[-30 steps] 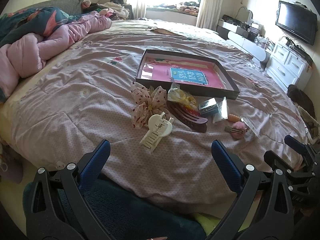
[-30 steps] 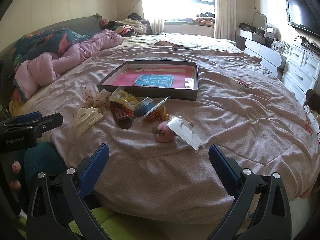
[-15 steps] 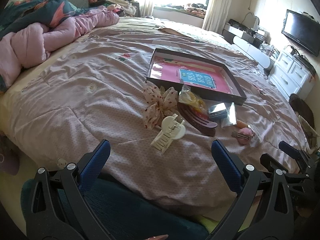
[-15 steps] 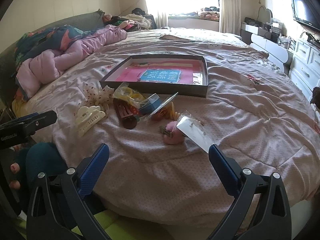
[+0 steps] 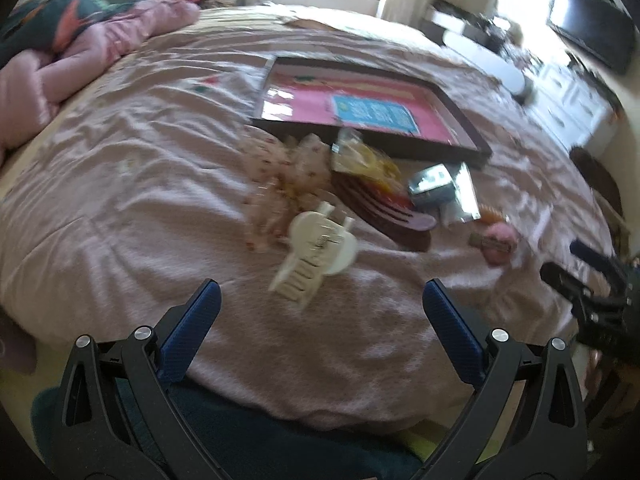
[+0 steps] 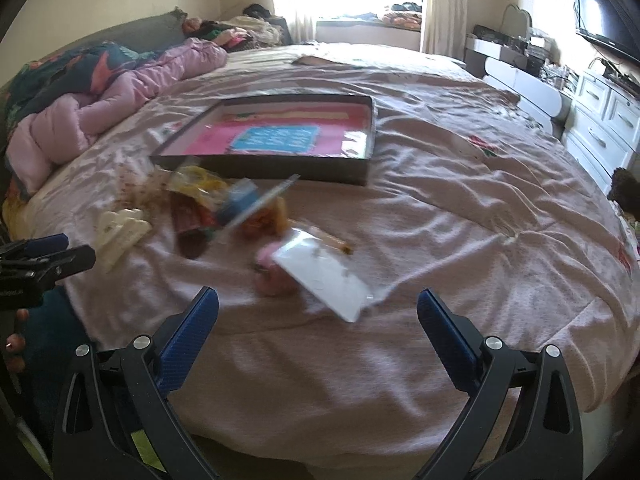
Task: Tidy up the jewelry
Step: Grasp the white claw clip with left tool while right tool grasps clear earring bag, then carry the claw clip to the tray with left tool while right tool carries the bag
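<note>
Hovering above the near edge of the bed [image 5: 120, 184], the left tool [image 5: 320, 304] has its blue-padded jaws spread wide, with nothing between them and nothing touching them. The right tool [image 6: 318, 306] is spread just as wide and is likewise empty, held over the pink quilt near the foot of the bed.

The jewelry and hair pieces lie in a loose heap on the quilt, just in front of a shallow dark tray [image 5: 468, 120] with a pink lining and a blue label. A cream claw clip [image 5: 316, 248] lies nearest the left tool, beside a spotted fabric bow [image 5: 280, 184]. Next to them are a dark red comb clip [image 5: 384, 216], a clear bag with yellow contents [image 5: 364, 156], and a small silvery packet [image 5: 434, 184]. A pink round piece [image 6: 272, 276] sits touching a white card [image 6: 328, 276], closest to the right tool.

Both views are smeared with motion blur, so the small items in the heap are hard to tell apart and the writing on the label cannot be read. The right tool shows only partly at the right edge of the left view, and the left tool is cut off at the left edge of the right view, where fingertips [image 6: 16, 344] show below it.
</note>
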`<state>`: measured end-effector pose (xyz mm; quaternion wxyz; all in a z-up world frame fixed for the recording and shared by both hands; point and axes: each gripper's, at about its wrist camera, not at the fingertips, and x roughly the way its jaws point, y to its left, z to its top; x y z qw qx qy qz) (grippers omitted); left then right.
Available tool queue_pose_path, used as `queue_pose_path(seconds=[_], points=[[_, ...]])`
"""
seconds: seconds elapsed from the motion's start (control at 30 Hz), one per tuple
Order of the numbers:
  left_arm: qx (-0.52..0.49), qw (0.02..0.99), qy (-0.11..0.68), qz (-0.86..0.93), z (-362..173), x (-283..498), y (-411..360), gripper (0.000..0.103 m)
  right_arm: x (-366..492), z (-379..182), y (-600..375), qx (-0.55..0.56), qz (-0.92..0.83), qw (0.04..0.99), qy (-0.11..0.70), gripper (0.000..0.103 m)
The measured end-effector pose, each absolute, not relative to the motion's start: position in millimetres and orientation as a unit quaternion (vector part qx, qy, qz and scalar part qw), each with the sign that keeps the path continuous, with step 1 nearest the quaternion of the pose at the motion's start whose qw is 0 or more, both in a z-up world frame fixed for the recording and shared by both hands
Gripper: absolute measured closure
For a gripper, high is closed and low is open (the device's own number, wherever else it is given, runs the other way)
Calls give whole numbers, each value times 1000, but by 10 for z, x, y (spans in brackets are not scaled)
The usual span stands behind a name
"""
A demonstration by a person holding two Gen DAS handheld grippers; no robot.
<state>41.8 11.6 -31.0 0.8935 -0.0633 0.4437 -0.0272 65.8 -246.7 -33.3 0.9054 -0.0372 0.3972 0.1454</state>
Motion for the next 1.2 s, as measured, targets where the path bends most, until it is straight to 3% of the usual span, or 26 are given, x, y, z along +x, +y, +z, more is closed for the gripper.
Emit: queue_pose_path(seconds=[0.23,0.4,0.5,0.63,0.8,0.9,1.2], points=[[-31,888,458,-25,-446,588,15,12,819,-493,-2569,-78,138,899,408,7],[-18,883,467,-30,-509,684,7,25,893,-603,-2540,-116,135,895,408,9],[-22,880,473,-30,-541,715,36,33,956,-656,-2520,-134,141,890,413,26],[-22,876,480,-33,-572,757,36,43,1032,-710,-2513,-141,155,885,415,39],[-28,875,483,-36,-583,771,52,67,1085,-698,-2456,-152,177,883,408,60],[-36,875,481,-42,-571,762,69,73,1148,-687,-2466,-138,196,881,408,73],[-64,868,486,-74,-519,675,-16,82,1269,-599,-2725,-60,207,889,404,80]])
